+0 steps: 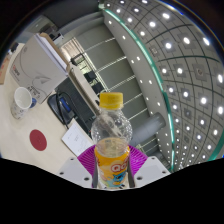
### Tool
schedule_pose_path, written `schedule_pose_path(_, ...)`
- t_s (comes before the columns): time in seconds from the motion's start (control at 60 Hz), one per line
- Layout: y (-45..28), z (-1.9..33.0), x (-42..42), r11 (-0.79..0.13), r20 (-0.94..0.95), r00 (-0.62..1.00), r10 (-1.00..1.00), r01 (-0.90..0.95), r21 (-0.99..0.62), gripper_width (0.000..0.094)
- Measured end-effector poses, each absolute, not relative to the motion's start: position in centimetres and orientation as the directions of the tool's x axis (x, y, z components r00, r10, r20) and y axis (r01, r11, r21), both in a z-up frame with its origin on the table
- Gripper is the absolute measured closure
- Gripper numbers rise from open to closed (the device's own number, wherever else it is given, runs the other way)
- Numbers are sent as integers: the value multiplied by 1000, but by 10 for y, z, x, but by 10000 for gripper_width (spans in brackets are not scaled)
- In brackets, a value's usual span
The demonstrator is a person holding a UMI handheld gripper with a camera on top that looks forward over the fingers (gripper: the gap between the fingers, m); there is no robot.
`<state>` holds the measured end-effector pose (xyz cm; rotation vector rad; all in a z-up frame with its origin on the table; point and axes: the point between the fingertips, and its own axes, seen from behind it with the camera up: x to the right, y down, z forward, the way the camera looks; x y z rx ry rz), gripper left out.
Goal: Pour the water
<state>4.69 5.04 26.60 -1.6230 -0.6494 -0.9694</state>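
while the fingers (111, 172) grip the capped bottle (110, 140), no pouring shows; the cup (23, 98) sits far off it.

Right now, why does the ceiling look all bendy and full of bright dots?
In the gripper view, the wide-angle lens curves the ceiling into a dome; its rows of lamps glare as white dots. The yellow-capped bottle, held between the gripper fingers, looks sharp and evenly lit.

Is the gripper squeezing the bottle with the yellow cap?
Touching. In the gripper view, the bottle sits between the gripper fingers, both pink pads pressed against its sides with no gap showing.
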Motion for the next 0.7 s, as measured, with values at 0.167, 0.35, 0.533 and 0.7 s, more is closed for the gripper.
schedule_pose_path(0.167, 102, 261, -52, -197, 994, 92, -60, 975, -102, 521)
schedule_pose_path(0.35, 134, 226, -114, -116, 939, -335, -74, 939, 325, 520)
schedule_pose_path(0.533, 143, 197, -132, -66, 869, -493, -52, 870, 490, 521)
schedule_pose_path(0.7, 144, 200, -129, -71, 953, -304, 3, 950, 304, 521)
